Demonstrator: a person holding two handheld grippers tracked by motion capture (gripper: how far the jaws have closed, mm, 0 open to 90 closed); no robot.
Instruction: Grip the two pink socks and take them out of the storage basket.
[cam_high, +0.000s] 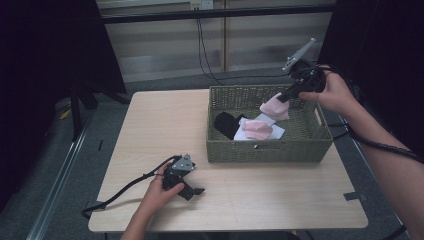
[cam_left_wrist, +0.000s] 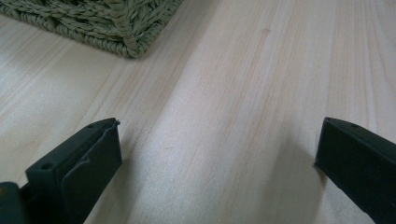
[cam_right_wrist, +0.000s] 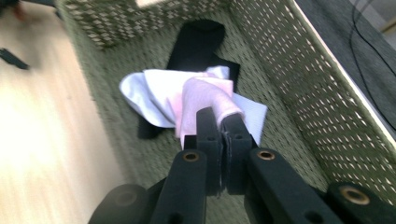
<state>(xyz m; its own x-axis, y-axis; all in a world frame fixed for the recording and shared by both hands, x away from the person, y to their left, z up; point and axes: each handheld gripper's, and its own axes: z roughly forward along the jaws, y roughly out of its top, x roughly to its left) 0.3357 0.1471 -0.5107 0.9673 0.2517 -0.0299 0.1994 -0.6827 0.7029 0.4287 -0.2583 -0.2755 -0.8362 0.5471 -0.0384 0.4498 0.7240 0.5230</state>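
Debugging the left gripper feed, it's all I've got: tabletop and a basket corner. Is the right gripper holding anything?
Observer: Yes. The right gripper is shut on a pink sock, lifted above the green woven basket.
Operator: Anything left in the basket?
Observer: Another pink sock, a white sock and a black sock lie on its floor.
Operator: Where's the left gripper relative to the basket?
Observer: The left gripper rests on the table, jaws open, near the front edge and apart from the basket's front-left corner.
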